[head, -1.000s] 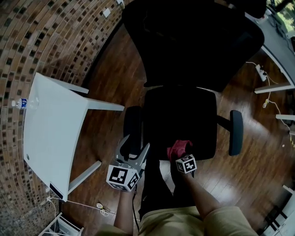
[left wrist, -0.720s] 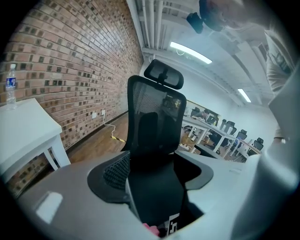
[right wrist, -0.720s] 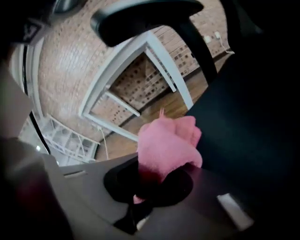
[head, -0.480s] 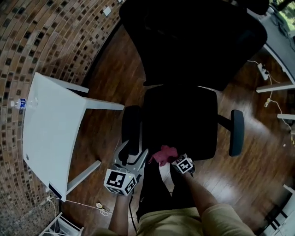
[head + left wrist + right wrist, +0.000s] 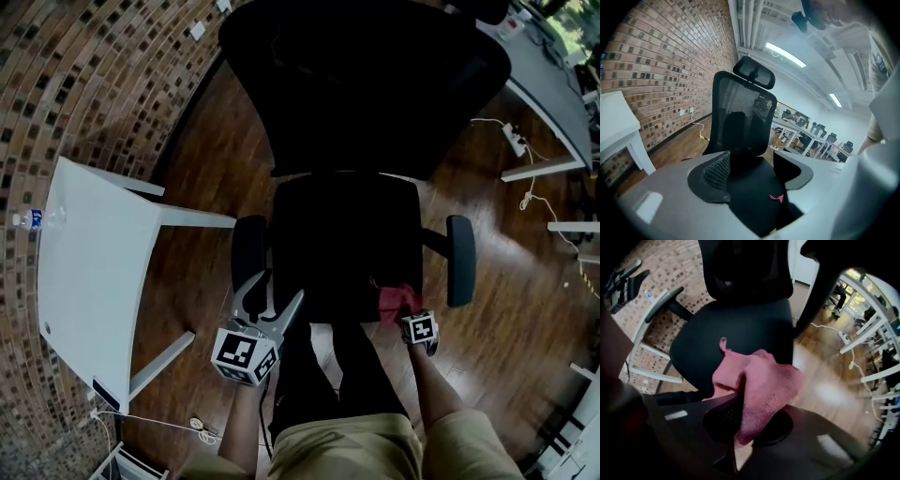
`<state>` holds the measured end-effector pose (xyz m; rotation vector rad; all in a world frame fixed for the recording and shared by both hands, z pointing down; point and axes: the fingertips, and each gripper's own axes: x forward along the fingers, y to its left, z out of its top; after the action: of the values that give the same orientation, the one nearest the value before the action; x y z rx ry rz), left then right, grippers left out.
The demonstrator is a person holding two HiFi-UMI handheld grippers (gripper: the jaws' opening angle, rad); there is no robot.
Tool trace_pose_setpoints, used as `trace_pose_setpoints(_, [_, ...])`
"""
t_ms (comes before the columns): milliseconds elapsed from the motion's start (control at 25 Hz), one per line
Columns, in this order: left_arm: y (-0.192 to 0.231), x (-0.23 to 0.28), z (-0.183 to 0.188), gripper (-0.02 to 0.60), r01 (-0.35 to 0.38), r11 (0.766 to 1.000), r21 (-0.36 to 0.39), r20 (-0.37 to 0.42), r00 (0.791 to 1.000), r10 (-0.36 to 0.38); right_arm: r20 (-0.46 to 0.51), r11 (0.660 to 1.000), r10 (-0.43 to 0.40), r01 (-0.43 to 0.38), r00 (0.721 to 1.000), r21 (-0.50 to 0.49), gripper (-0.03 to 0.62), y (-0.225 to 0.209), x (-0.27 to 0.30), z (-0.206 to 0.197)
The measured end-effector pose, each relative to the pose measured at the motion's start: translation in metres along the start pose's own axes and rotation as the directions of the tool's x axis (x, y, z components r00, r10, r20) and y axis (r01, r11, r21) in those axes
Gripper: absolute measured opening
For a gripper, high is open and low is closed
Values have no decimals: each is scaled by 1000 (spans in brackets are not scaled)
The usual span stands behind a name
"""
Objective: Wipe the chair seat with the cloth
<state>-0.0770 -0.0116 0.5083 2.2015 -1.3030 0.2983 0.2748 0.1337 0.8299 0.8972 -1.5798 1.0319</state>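
Note:
The black office chair's seat [image 5: 342, 239] fills the middle of the head view, with the backrest [image 5: 366, 84] behind it. A pink cloth [image 5: 397, 302] lies on the seat's front right corner, and my right gripper [image 5: 407, 315] is shut on it. The right gripper view shows the cloth [image 5: 764, 385] bunched between the jaws of the right gripper [image 5: 740, 414], over the seat [image 5: 736, 329]. My left gripper [image 5: 270, 307] hangs open by the seat's front left corner, near the left armrest [image 5: 248, 253]. The left gripper [image 5: 750, 173] holds nothing; the cloth [image 5: 776, 198] shows as a small pink speck beyond it.
A white table [image 5: 94, 272] stands at the left against the brick wall, with a water bottle [image 5: 28, 218] at its far edge. The right armrest [image 5: 459, 261] is just beyond the cloth. A power strip [image 5: 514, 141] and cables lie on the wood floor at right. The person's legs [image 5: 323, 375] are at the seat's front.
My right gripper swept the cloth along the seat's front edge, first a little left, then right to the front right corner. The left gripper stayed open in about the same place.

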Motion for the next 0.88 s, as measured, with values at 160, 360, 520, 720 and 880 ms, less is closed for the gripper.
trace_pose_setpoints(160, [7,-15,-1,282,-36,999,-5,5,999,36,76,943,321,-311,944,-122,20,156,33,42])
trace_pose_setpoints(360, [28,-37,-5,282,-91,996,-4,-13,996,91,-42,731,609,-581,792,-358,20,352,64,74])
trace_pose_setpoints(520, [41,-50,-19,282,-125,992,-10,-26,992,125,-239,579,546,-567,803,-586,20,381,79,61])
trace_pose_setpoints(720, [46,-43,-40,279,-128,990,-56,-46,991,126,-283,724,366,-463,886,-512,20,259,80,17])
trace_pose_setpoints(880, [24,-17,-32,281,-56,993,-99,-61,997,50,-268,899,242,-319,933,-300,20,106,50,-32])
